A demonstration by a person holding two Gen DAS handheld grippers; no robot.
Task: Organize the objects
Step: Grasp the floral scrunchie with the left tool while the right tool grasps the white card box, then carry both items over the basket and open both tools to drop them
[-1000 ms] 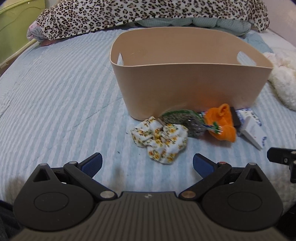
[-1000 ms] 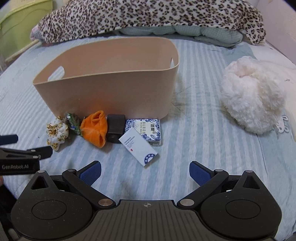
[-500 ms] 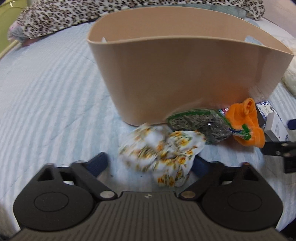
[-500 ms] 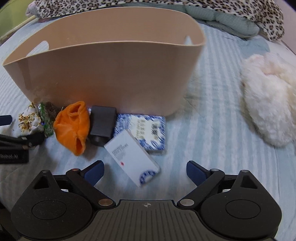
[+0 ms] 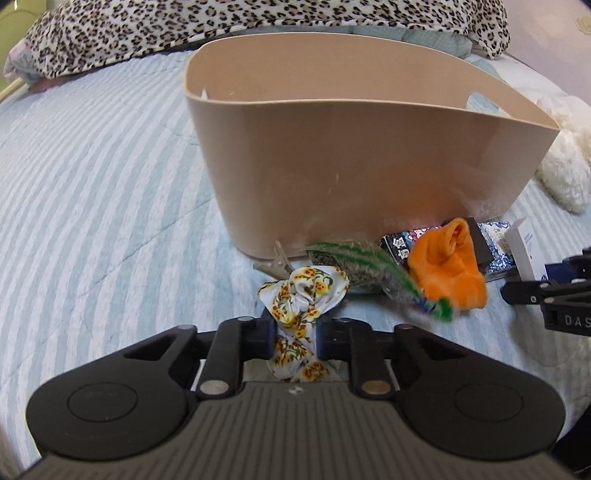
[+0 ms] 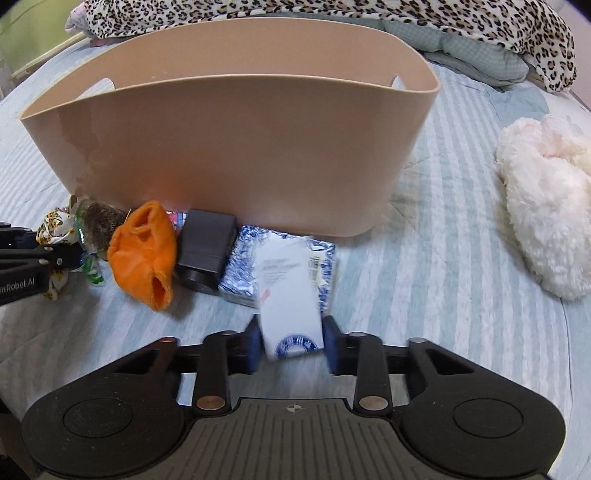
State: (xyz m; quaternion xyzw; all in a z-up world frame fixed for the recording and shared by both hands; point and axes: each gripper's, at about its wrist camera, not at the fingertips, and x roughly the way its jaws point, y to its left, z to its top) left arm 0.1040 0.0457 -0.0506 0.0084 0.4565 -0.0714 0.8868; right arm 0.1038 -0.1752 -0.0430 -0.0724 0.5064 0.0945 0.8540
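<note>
A tan plastic basket [image 5: 354,177] stands on the striped bedspread; it also shows in the right wrist view [image 6: 229,147]. My left gripper [image 5: 294,341] is shut on a floral cloth scrunchie [image 5: 301,295] in front of the basket. My right gripper [image 6: 291,347] is shut on a white box [image 6: 290,295] with a blue round mark. Along the basket's front lie a green-edged snack packet [image 5: 369,266], an orange cloth [image 6: 144,251], a dark grey box [image 6: 207,251] and a blue-patterned packet [image 6: 243,273].
A white fluffy item [image 6: 543,206] lies on the bed to the right. A leopard-print blanket [image 5: 236,22] is heaped behind the basket. A small clip [image 5: 275,264] lies by the basket's base. The bed's left edge borders a green cabinet.
Both grippers moved forward and closed. The left one took hold of the floral scrunchie, the right one took hold of the white box, which now stands lifted above the blue-patterned packet.
</note>
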